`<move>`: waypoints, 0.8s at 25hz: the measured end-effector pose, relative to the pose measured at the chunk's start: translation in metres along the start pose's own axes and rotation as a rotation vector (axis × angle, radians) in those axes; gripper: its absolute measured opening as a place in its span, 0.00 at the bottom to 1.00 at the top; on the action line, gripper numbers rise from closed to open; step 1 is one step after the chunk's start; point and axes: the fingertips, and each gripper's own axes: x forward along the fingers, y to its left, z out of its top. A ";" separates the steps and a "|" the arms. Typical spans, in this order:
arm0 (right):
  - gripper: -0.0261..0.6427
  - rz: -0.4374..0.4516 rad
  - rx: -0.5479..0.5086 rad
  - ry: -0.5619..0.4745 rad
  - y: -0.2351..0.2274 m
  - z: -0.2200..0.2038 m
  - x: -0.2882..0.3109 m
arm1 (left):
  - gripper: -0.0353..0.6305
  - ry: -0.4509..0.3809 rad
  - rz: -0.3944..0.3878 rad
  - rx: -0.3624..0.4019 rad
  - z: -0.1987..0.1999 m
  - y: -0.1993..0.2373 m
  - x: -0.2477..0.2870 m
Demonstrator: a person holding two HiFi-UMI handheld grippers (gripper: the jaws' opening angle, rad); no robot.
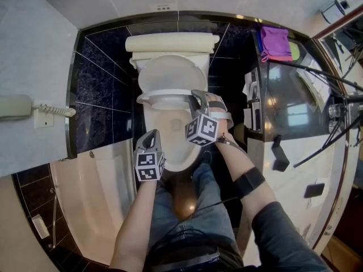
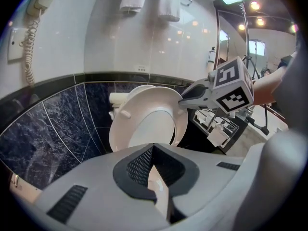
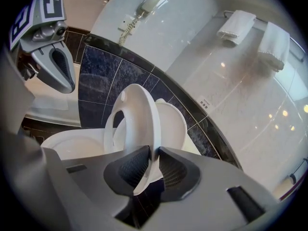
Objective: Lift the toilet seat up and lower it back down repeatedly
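Observation:
The white toilet seat (image 1: 163, 98) stands raised steeply over the bowl (image 1: 146, 120), with the lid (image 1: 167, 72) leaning back behind it. My right gripper (image 1: 197, 97) is shut on the seat's right edge. In the right gripper view the seat ring (image 3: 139, 109) runs between the dark pads (image 3: 132, 167), which pinch its edge, and the right gripper (image 3: 153, 153) holds it. The left gripper (image 1: 152, 135) hovers at the bowl's front left with its jaws together and nothing in them. From the left gripper (image 2: 153, 148) I see the seat's underside (image 2: 125, 129).
The cistern (image 1: 170, 42) sits against dark tiles. A wall phone (image 1: 14, 106) hangs at left above the bathtub (image 1: 91, 180). A vanity counter (image 1: 295, 95) with a purple cloth (image 1: 275, 43) stands at right. Towels (image 3: 236, 25) hang on the wall. The person's legs (image 1: 187, 208) are before the bowl.

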 end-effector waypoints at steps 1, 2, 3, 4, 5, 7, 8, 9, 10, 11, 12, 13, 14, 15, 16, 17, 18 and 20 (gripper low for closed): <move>0.17 -0.004 -0.010 -0.001 0.006 -0.001 -0.005 | 0.05 -0.003 -0.002 0.004 -0.003 0.000 0.000; 0.17 -0.007 -0.020 0.001 0.013 -0.002 -0.011 | 0.05 -0.006 -0.005 0.010 -0.007 -0.001 0.001; 0.17 -0.008 -0.031 0.004 0.021 -0.003 -0.017 | 0.05 -0.009 -0.009 0.017 -0.010 -0.003 0.001; 0.17 -0.008 -0.040 0.009 0.029 -0.004 -0.023 | 0.05 -0.012 -0.014 0.026 -0.013 -0.004 0.001; 0.17 -0.008 -0.049 0.014 0.038 -0.005 -0.029 | 0.05 -0.014 -0.018 0.035 -0.017 -0.005 0.000; 0.17 -0.004 -0.067 0.024 0.059 -0.009 -0.043 | 0.05 -0.011 -0.033 0.045 -0.024 -0.010 0.000; 0.17 -0.002 -0.078 0.030 0.070 -0.011 -0.050 | 0.05 -0.009 -0.045 0.047 -0.028 -0.015 -0.001; 0.17 0.001 -0.089 0.037 0.082 -0.014 -0.057 | 0.05 -0.008 -0.061 0.049 -0.030 -0.020 -0.002; 0.17 0.005 -0.098 0.046 0.094 -0.018 -0.063 | 0.05 -0.008 -0.076 0.051 -0.031 -0.025 -0.003; 0.17 0.009 -0.107 0.055 0.106 -0.021 -0.069 | 0.05 -0.010 -0.085 0.054 -0.034 -0.027 -0.004; 0.16 0.015 -0.114 0.066 0.120 -0.025 -0.074 | 0.05 -0.013 -0.090 0.058 -0.038 -0.029 -0.005; 0.16 0.021 -0.122 0.076 0.133 -0.029 -0.079 | 0.05 -0.013 -0.095 0.058 -0.043 -0.031 -0.007; 0.17 0.027 -0.127 0.087 0.146 -0.033 -0.084 | 0.05 -0.011 -0.100 0.057 -0.050 -0.032 -0.008; 0.17 0.030 -0.132 0.097 0.158 -0.038 -0.088 | 0.05 -0.005 -0.104 0.054 -0.058 -0.033 -0.010; 0.17 0.029 -0.137 0.106 0.168 -0.042 -0.091 | 0.05 0.002 -0.108 0.047 -0.068 -0.033 -0.012; 0.17 0.028 -0.143 0.115 0.176 -0.045 -0.094 | 0.05 0.008 -0.110 0.041 -0.078 -0.034 -0.014; 0.17 0.030 -0.148 0.121 0.183 -0.048 -0.096 | 0.05 0.011 -0.113 0.037 -0.087 -0.035 -0.016; 0.17 0.042 -0.156 0.126 0.198 -0.053 -0.101 | 0.05 0.021 -0.129 0.028 -0.101 -0.040 -0.022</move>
